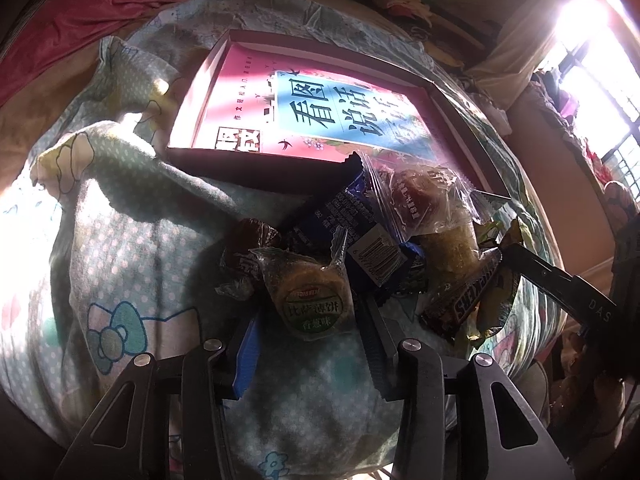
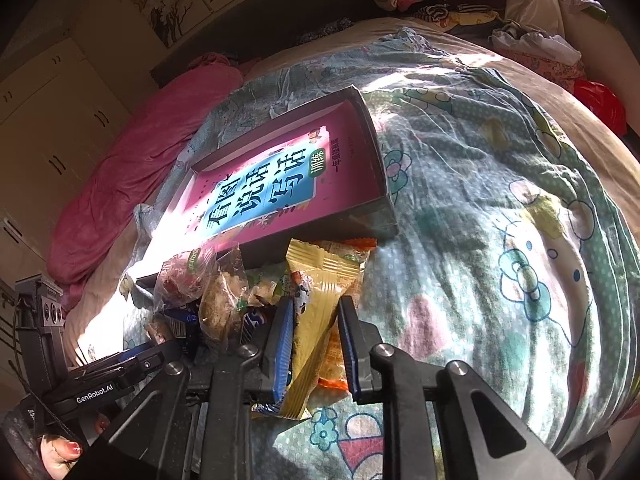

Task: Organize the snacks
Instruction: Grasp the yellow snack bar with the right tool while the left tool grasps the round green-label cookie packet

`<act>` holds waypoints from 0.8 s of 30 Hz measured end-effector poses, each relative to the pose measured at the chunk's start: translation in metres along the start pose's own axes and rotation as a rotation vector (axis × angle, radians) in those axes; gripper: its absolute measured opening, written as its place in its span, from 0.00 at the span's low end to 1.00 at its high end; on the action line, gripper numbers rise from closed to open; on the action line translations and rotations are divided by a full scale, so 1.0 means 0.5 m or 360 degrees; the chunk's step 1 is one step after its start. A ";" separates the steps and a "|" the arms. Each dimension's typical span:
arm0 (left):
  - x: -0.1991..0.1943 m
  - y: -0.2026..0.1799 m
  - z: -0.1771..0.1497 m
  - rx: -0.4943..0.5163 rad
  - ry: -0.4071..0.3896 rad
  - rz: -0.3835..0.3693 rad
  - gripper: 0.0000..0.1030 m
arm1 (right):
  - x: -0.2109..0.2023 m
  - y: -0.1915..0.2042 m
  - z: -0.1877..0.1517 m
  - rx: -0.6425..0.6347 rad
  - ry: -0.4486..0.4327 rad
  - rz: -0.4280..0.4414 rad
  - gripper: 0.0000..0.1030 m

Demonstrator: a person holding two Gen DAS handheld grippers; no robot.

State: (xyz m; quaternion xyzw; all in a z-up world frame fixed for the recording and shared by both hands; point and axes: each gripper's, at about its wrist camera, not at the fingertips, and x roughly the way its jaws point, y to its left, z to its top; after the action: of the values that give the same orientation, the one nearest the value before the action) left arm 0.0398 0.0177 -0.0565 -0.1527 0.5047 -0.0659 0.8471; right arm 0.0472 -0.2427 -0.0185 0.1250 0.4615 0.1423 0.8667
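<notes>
- Snack pile [image 1: 360, 248]: heaped on the patterned bedspread [image 1: 120, 240], just in front of the near wall of the box; no packet is seen lying wholly inside the box.
- Box [image 1: 188, 120]: shallow, open-topped, with a pink and blue printed book [image 1: 320, 116] flat on its floor.
- Left gripper [image 1: 310, 344]: jaws open, set on either side of a round biscuit packet [image 1: 310, 296] with a green label; whether the pads touch the wrapper cannot be told.
- Right gripper [image 2: 314, 344]: jaws open, straddling a yellow wrapper [image 2: 316, 304] that lies over an orange packet [image 2: 334, 360] (contact with the pads cannot be told).
- Also in the pile: a Snickers bar [image 1: 464, 292], a dark blue packet [image 1: 348, 216] and clear-wrapped cakes [image 1: 420, 196].
- Step in hand, as judged: closing on one packet per gripper before lifting it to the box.
- Advice for the left: the biscuit should be gripped gently across its middle, since it is likely to be brittle.
- Advice for the right: only the yellow wrapper should be taken, with the orange packet left behind.
- Risk: crinkly film may slip, and neighbouring packets may be dragged along.
</notes>
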 end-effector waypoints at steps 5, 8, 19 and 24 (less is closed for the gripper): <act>0.000 0.008 0.001 -0.0028 0.0008 -0.0037 0.42 | -0.003 -0.015 0.002 0.0044 -0.0002 -0.0007 0.21; -0.009 0.011 0.000 -0.0042 -0.0004 -0.0053 0.40 | -0.006 -0.021 0.002 0.0059 -0.0011 -0.0009 0.20; -0.075 0.000 0.014 0.0018 -0.0198 -0.0110 0.33 | -0.039 -0.002 0.030 -0.0037 -0.0125 -0.0057 0.20; -0.064 0.006 0.014 -0.0001 -0.0167 -0.0114 0.33 | -0.045 0.002 0.042 -0.0055 -0.0157 -0.0064 0.19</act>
State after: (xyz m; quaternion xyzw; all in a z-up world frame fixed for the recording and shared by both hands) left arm 0.0306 0.0306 -0.0278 -0.1742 0.4540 -0.0877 0.8694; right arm 0.0527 -0.2519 0.0104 0.1076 0.4183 0.1263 0.8930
